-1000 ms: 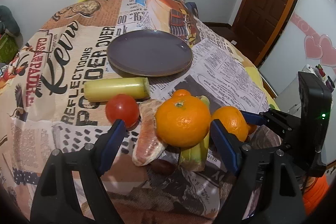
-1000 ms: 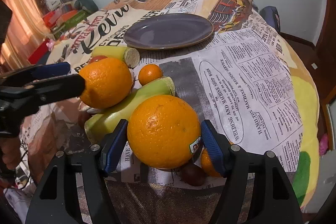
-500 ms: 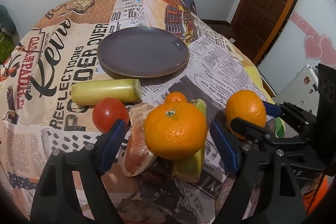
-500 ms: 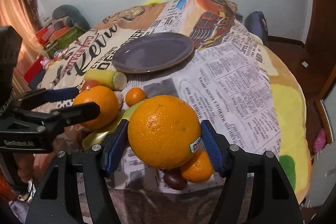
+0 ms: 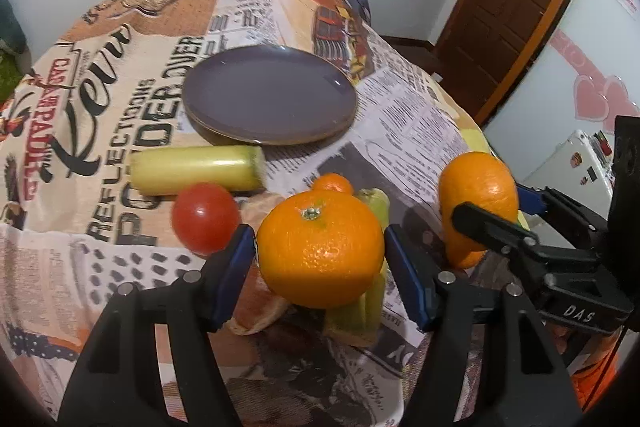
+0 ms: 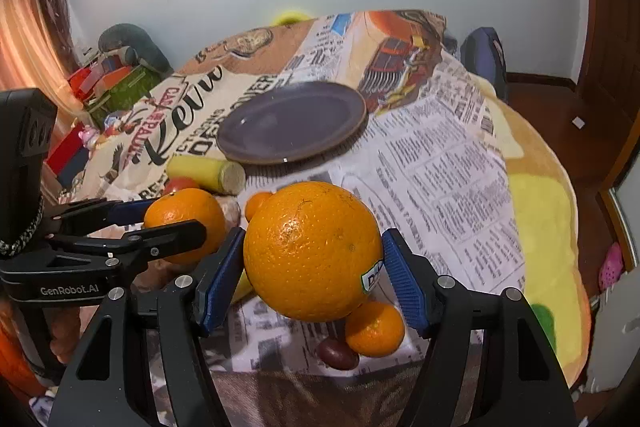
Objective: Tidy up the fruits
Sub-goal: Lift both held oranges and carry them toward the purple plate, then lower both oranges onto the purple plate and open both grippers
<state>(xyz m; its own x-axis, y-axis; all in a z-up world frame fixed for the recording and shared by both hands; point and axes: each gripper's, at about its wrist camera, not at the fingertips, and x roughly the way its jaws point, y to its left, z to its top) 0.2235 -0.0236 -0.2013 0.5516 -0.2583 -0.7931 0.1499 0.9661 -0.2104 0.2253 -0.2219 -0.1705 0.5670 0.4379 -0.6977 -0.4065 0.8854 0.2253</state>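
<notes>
the left gripper (image 5: pixel 319 255) held an orange (image 5: pixel 320 249) between its blue fingers (image 5: pixel 236 271), closed on it from both sides. a second ago those fingers had stood wide around the fruit as it sat in the pile; since then they had pinched in against its skin and lifted it. the right gripper (image 6: pixel 313 275) gripped a larger orange with a sticker (image 6: pixel 312 251), fingers (image 6: pixel 404 287) pressed to both sides, as it had a second ago, but it had risen clear of the bench (image 6: pixel 440 163), so a small orange (image 6: pixel 374 329) and a dark plum (image 6: pixel 337 354) showed below it.

in the left view the right gripper's load appeared to the right, raised above where it had been. on the bench remained a red tomato (image 5: pixel 205 217) to the near left, a yellow-green corn piece (image 5: pixel 198 173) behind it, a tiny orange (image 5: pixel 332 183) peeking over the held fruit, a peeled pale-orange fruit (image 5: pixel 256 307) and a second green corn piece (image 5: pixel 370 291) beneath it. the purple plate (image 5: pixel 269 99) lay bare further back, nearer the middle of the left view than before. both oranges hung above the near pile, short of the plate.
</notes>
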